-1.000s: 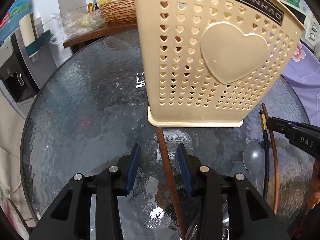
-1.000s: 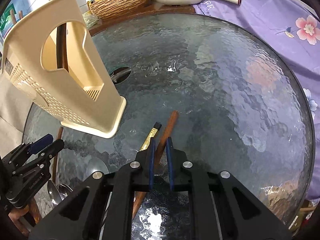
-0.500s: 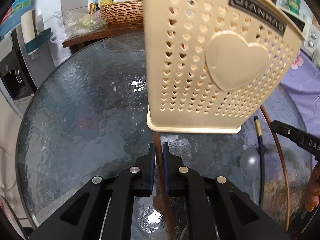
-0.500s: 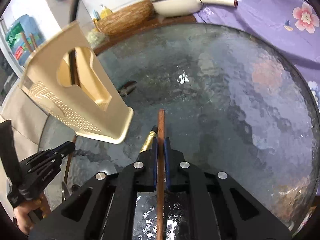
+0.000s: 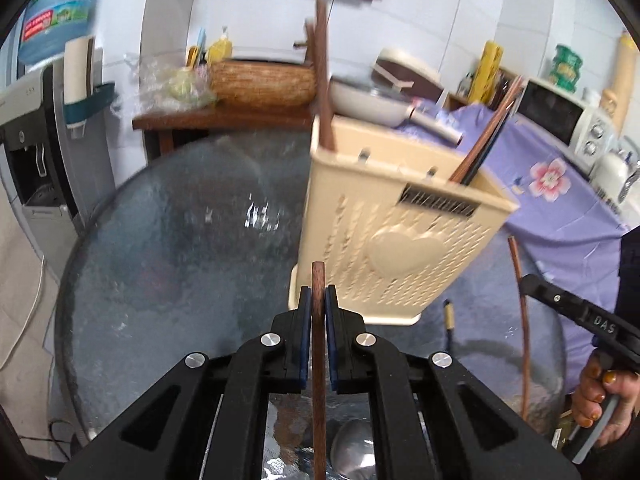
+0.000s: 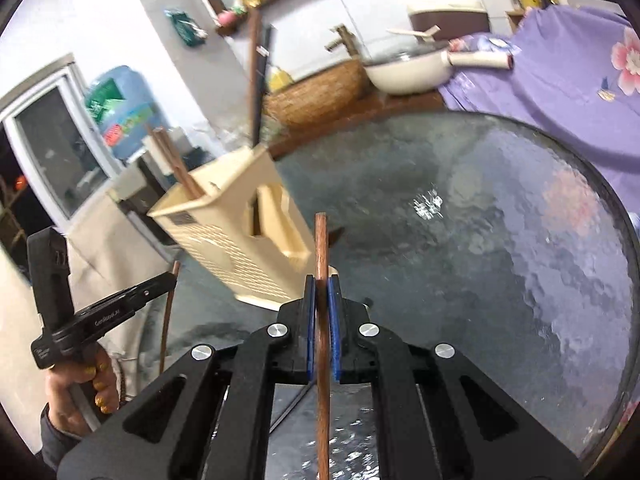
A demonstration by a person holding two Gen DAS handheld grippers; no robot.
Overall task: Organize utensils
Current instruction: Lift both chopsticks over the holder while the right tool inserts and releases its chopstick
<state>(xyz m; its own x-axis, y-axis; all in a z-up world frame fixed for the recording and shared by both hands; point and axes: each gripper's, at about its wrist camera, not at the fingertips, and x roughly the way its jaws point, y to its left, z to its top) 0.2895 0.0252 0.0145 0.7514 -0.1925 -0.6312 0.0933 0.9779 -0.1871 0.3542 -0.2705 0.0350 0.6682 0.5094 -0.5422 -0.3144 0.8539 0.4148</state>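
Note:
A cream perforated utensil holder (image 5: 392, 236) (image 6: 240, 236) with a heart on its side stands on the round glass table (image 5: 180, 248) (image 6: 480, 240), with brown chopsticks (image 5: 322, 80) sticking up from it. My left gripper (image 5: 319, 292) is shut on a dark brown chopstick (image 5: 318, 360), lifted off the glass in front of the holder. My right gripper (image 6: 321, 282) is shut on a reddish brown chopstick (image 6: 322, 320), raised to the right of the holder. A black chopstick with a gold band (image 5: 449, 320) and a metal spoon (image 5: 354, 452) lie on the glass.
A wicker basket (image 5: 260, 84) and a white pan (image 6: 408, 70) sit on a wooden side table behind. A purple flowered cloth (image 6: 560, 80) covers furniture on the right. A water dispenser (image 5: 36, 140) stands left. A hand (image 5: 600, 392) holds each gripper.
Both grippers closed on a chopstick lying on the glass and lifted it; both views tilted upward, so the holder's top and the room behind now show.

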